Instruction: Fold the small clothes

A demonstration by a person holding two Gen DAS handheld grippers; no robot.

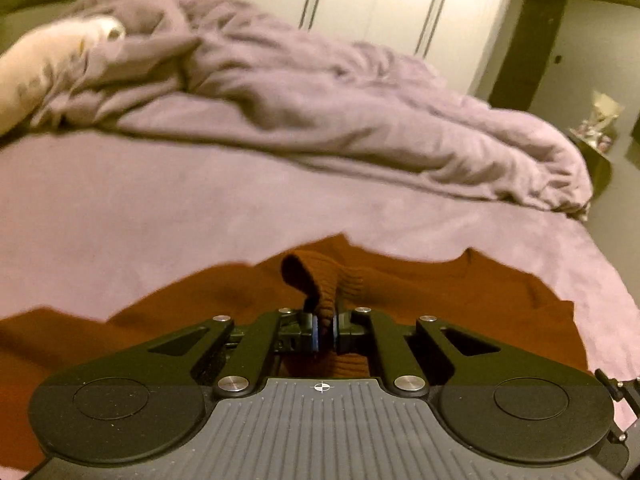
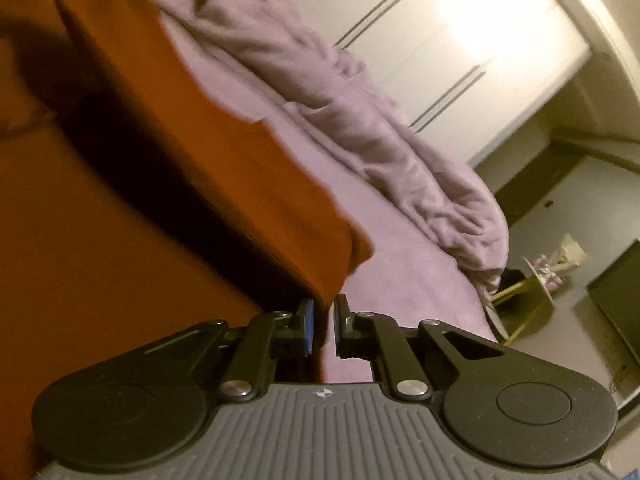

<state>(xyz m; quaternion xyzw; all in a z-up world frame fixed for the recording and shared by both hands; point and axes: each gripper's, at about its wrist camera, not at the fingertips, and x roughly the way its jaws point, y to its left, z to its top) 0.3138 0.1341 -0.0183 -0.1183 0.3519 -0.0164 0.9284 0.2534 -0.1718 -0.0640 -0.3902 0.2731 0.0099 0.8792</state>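
Rust-orange knit all over on the garment (image 1: 460, 292), ribbed at the pinched edge, no print. Bed sheet (image 1: 160, 208) and rumpled duvet (image 1: 320, 112) are both done in plain dusty lilac. Pillow (image 1: 36, 76) is cream. Wardrobe doors (image 2: 460, 52) are white with dark handles. Both grippers are black, with blue pads (image 2: 307, 322).

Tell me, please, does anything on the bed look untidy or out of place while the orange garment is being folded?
Only the lilac duvet stands out: it lies crumpled in a heap along the far side of the bed, not spread flat. The orange garment is mid-fold, pinched by the left gripper and the right gripper.
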